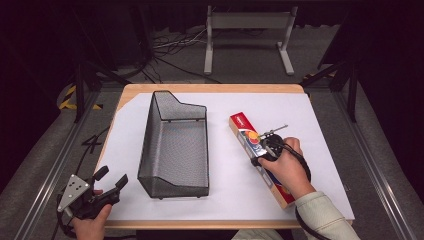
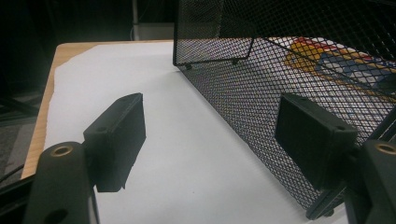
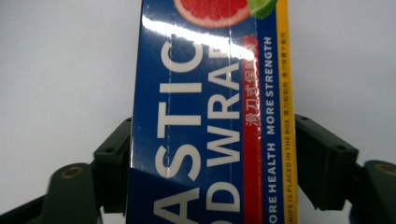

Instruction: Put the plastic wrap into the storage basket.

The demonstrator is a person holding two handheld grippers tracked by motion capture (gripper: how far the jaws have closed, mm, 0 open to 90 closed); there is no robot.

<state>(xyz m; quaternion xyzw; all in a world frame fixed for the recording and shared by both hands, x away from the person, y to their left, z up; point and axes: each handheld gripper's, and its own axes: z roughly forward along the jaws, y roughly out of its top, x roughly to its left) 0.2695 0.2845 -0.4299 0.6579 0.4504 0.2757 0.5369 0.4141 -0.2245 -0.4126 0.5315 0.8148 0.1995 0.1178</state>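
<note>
A long blue, red and yellow plastic wrap box [image 1: 243, 129] lies flat on the white paper, right of the basket, running from far left to near right. My right gripper [image 1: 265, 150] comes down on its middle, in a person's hand. In the right gripper view the box [image 3: 205, 93] sits between the two black jaws of my right gripper [image 3: 212, 140], and the pads lie against its two long sides. My left gripper [image 1: 112, 176] rests at the table's near left corner, open and holding nothing. In its own view, my left gripper [image 2: 210, 116] faces the basket's side wall.
A black wire-mesh basket [image 1: 150, 145] stands on the white paper [image 1: 320, 130] left of centre, open at the top, its wall [image 2: 280, 70] close to my left gripper. Through the mesh the box [image 2: 336, 60] shows. Beyond the table stand a metal frame [image 1: 247, 30] and loose cables.
</note>
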